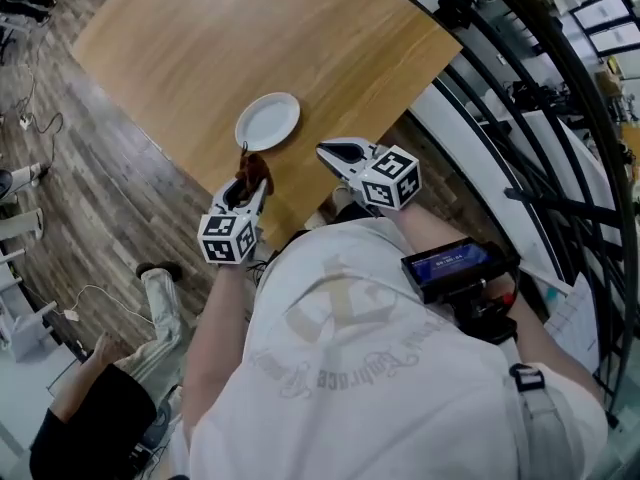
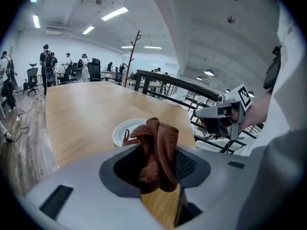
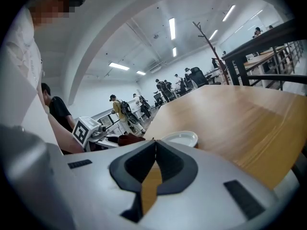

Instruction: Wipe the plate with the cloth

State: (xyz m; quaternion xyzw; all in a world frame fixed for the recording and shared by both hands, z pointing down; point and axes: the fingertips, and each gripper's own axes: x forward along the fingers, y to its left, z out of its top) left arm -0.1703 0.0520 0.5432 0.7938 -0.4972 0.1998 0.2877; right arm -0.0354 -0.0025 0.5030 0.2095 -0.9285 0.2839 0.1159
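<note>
Brown cloth (image 2: 156,152) bunched up, pinched tight in the left claw (image 1: 246,190), sticking up just beside the white plate (image 1: 268,120); plate flat on the wooden tabletop (image 1: 250,38), near its close edge; right claw (image 3: 154,147) closed, jaws touching, nothing inside; held near the plate, on its right, apart from the left claw.

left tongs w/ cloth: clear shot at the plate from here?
Probably yes. The left tongs, shut on the cloth, are right beside the plate near the table edge, with nothing between them. The right tongs sit off to the side, out of that line.
</note>
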